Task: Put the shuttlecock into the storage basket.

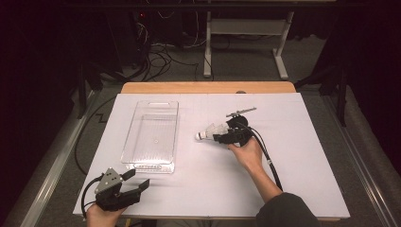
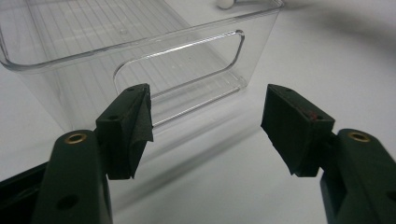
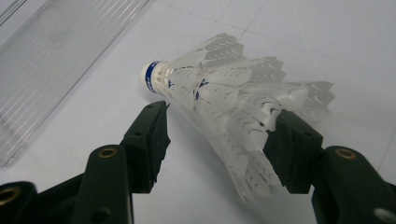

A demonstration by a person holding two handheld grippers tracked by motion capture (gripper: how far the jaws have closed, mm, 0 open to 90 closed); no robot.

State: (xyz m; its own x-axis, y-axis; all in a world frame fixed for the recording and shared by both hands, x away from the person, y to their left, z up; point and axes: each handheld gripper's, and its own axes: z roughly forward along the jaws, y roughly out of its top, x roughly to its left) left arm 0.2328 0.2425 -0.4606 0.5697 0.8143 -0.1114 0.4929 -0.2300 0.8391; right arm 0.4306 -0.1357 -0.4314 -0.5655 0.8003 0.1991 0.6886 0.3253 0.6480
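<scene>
While right gripper (image 3: 215, 140) jaws stand wide, one shuttlecock (image 3: 233, 107) lies between them on white table (image 1: 293, 156); feather skirt against one pad, other pad clear, firm grip cannot be told. Cork tip points toward one clear bin (image 1: 151, 135). Left gripper (image 2: 205, 126): jaws wide apart, nothing between, aimed at bin's near end. Right hand (image 1: 248, 153) reaches forward mid-table; left hand (image 1: 101, 215) low at near left edge.

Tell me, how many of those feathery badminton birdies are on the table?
1. The shuttlecock lies on the white table, right of the clear bin, between the open jaws of the right gripper. None seems hidden.
</scene>
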